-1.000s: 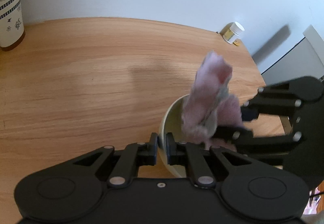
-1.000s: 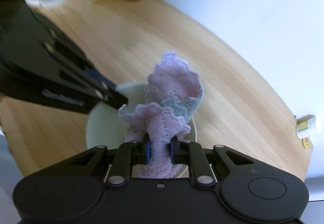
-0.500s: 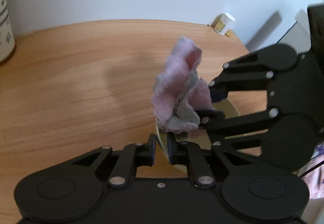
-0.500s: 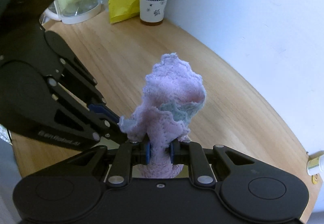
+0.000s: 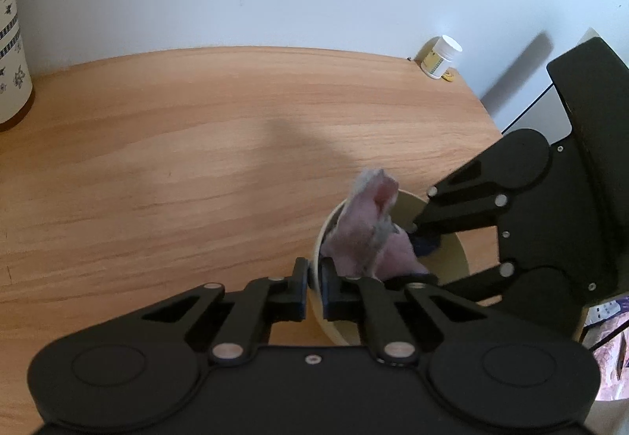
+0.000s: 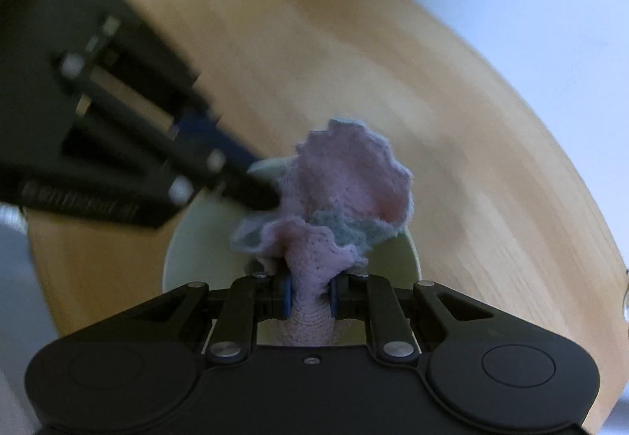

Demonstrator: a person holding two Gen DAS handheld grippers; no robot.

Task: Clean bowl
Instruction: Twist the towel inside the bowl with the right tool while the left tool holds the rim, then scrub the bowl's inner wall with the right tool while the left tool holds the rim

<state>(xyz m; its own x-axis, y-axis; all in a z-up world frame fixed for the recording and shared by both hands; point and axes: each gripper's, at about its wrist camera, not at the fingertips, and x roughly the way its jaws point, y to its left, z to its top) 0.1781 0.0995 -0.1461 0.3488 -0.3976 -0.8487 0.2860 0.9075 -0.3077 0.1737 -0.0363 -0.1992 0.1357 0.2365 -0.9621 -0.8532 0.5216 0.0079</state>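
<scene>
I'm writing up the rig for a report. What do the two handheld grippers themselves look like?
Both are matte black plastic. The left gripper and right gripper each have a wide body with two round recessed discs, linkage bars with triangular cutouts, and silver pivot pins. The right one's finger pads are blue. Blurred white lettering runs along the left gripper's side. No cables or sleeves show.

Fuzzy knitted cloth [image 6: 346,199]; smooth glossy bowl [image 5: 452,254]; matt wood-grain table [image 5: 196,159].

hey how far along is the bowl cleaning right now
Set up: the left gripper is clamped on the bowl rim, and the right gripper grips the pink cloth. In hand: the cloth is down inside the bowl, wiping. Left: finishing the wipe; blur hides whether the inside is clean.
</scene>
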